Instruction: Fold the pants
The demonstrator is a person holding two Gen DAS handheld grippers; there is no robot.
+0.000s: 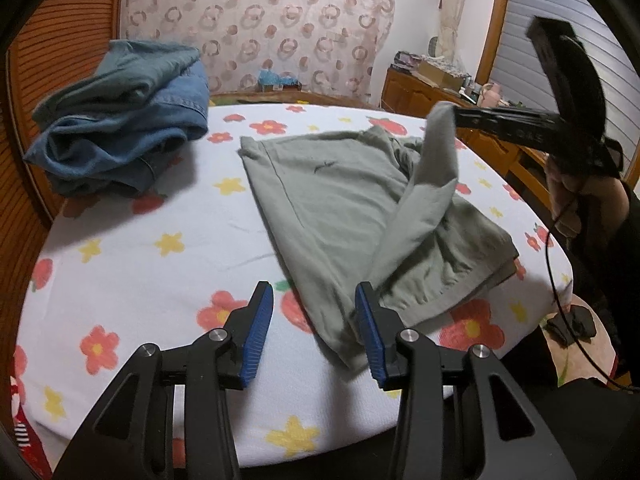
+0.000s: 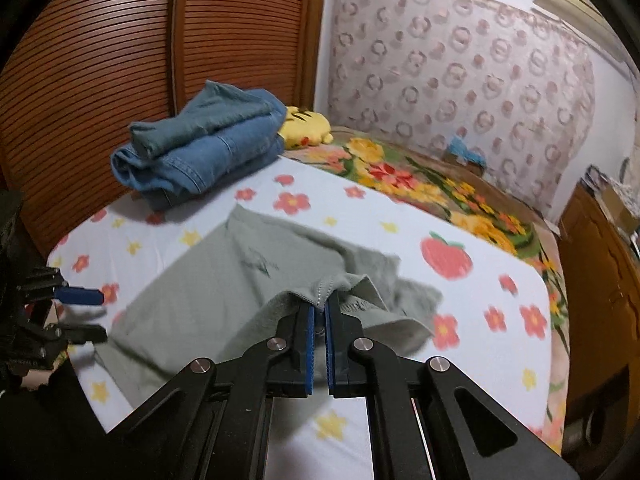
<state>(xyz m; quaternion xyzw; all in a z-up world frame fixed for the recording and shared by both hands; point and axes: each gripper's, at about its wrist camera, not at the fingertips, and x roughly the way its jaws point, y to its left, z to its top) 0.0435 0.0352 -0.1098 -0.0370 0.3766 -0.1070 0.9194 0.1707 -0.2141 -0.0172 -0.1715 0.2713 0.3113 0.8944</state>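
Observation:
Grey-green pants (image 1: pixel 340 216) lie partly folded on the flowered white sheet (image 1: pixel 160 264); they also show in the right wrist view (image 2: pixel 208 296). My left gripper (image 1: pixel 314 332) is open and empty just above the sheet, with the pants' near corner beside its right finger. My right gripper (image 2: pixel 319 312) is shut on an edge of the pants and holds it lifted off the bed; in the left wrist view it (image 1: pixel 460 114) holds a flap of cloth up at the right. The left gripper (image 2: pixel 96 314) shows open at the left edge of the right wrist view.
A pile of folded blue jeans (image 1: pixel 124 120) sits at the far left of the bed, by a slatted wooden wardrobe (image 2: pixel 100 60). A yellow plush toy (image 2: pixel 306 126) lies behind it. A wooden dresser (image 1: pixel 432 92) stands to the right of the bed.

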